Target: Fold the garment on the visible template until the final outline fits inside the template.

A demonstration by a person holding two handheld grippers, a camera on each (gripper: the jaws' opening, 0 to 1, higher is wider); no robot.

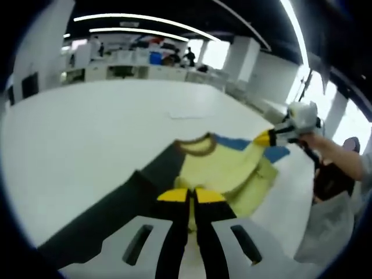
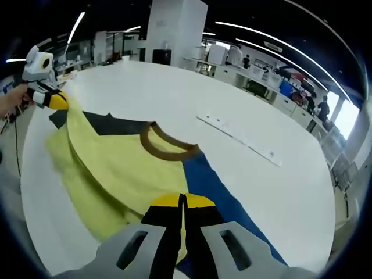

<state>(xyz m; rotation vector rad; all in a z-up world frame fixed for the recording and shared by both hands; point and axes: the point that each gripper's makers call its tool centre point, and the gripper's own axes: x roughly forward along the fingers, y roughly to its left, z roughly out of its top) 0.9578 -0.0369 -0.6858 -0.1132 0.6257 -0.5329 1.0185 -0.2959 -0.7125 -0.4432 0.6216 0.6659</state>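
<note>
- Two grippers hold the same garment, one at each end of it.
- In the left gripper view the left gripper (image 1: pixel 190 196) has its yellow-tipped jaws pressed together on the yellow cloth of the garment (image 1: pixel 224 168), at the near edge.
- In the right gripper view the right gripper (image 2: pixel 182 200) also has its jaws closed together, and the yellow and blue cloth of the garment (image 2: pixel 125 165) runs in between them.
- Each gripper also appears in the other view: the right gripper (image 1: pixel 263 138) comes in from the right side of the left gripper view, and its yellow tip pinches the cloth where the blue part meets the yellow part; a person's hand (image 1: pixel 318 141) holds it.
- In the right gripper view the left gripper (image 2: pixel 58 102) is at the far left corner of the garment, with its yellow tip on the cloth, and a hand (image 2: pixel 11 100) is behind it.
- The garment is a shirt with a yellow body, a brown collar (image 2: pixel 165 148), one blue sleeve (image 2: pixel 212 186) and one dark sleeve (image 1: pixel 99 218).
- It lies on the white counter (image 1: pixel 104 128), partly lifted and draped in layers between the two grippers, with the yellow cloth folded over itself.
- A thin white strip (image 2: pixel 241 138) lies flat on the counter beyond the collar, apart from the garment.
- Far behind the counter I see desks, white pillars and long ceiling lights (image 1: pixel 139 20).
</note>
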